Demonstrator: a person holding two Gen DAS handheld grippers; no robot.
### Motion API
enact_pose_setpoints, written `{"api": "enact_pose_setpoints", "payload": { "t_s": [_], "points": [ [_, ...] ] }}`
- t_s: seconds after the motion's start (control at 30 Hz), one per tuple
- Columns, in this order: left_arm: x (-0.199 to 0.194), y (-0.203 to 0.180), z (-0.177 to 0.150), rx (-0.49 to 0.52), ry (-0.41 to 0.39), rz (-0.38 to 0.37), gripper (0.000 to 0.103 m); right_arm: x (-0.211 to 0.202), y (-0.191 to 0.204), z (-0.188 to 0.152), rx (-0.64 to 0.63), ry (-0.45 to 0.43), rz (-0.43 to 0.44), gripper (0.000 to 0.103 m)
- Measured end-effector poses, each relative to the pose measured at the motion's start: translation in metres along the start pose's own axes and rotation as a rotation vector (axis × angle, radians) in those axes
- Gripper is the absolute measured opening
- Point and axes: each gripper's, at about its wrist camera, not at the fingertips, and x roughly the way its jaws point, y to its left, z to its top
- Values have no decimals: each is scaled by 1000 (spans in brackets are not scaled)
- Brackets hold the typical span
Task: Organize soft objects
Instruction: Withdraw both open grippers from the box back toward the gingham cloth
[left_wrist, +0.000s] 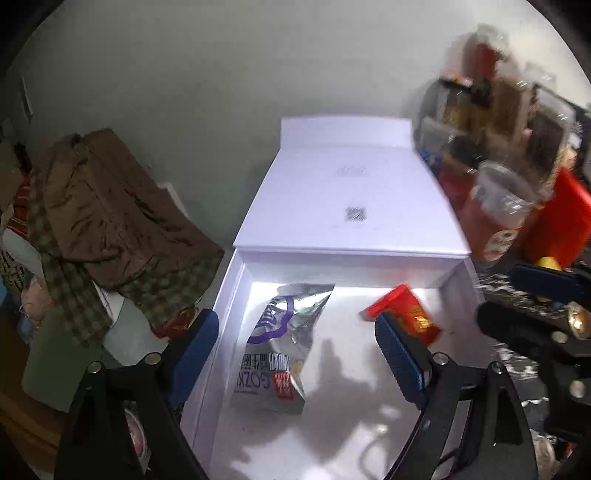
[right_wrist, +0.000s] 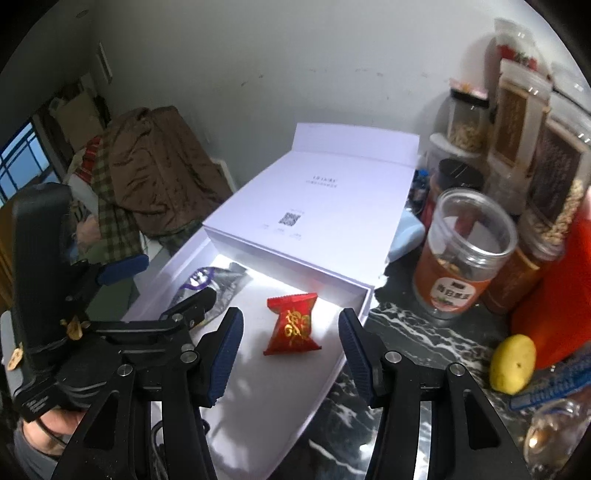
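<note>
An open white box (left_wrist: 236, 295) (right_wrist: 354, 291) lies on the counter with its lid folded back. Inside lie a silver and purple snack packet (left_wrist: 280, 343) (right_wrist: 218, 284) on the left and a red packet with gold print (left_wrist: 406, 314) (right_wrist: 293, 323) on the right. My left gripper (left_wrist: 295, 350) is open and empty, hovering over the silver packet. My right gripper (right_wrist: 290, 343) is open and empty, just above the red packet. The left gripper also shows in the right wrist view (right_wrist: 159, 291), to the left.
A brown coat over checked cloth (left_wrist: 107, 221) (right_wrist: 147, 173) is piled left of the box. Jars and food containers (right_wrist: 465, 254) (left_wrist: 495, 214) crowd the right side on a black marble counter (right_wrist: 424, 339). A yellow lemon (right_wrist: 513, 363) lies near a red container (right_wrist: 554, 295).
</note>
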Motion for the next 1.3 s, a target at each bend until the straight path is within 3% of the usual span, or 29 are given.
{"api": "enact_pose_setpoints", "payload": {
  "t_s": [0.67,0.93,1.07,1.3],
  "points": [
    [-142,-27,-6,55,-259,-55,87,-126,4,-27,-30,-235,-70,58],
    [-187,-39,-21,51,-294,-140,87,-176,11,-47,-55,-302,-92,65],
    [-208,-45,-30,57,-319,-156,87,-200,16,-60,-80,-337,-104,73],
    [-235,-58,-46,82,-340,-179,88,-227,11,-81,-54,-347,-101,75]
  ]
}}
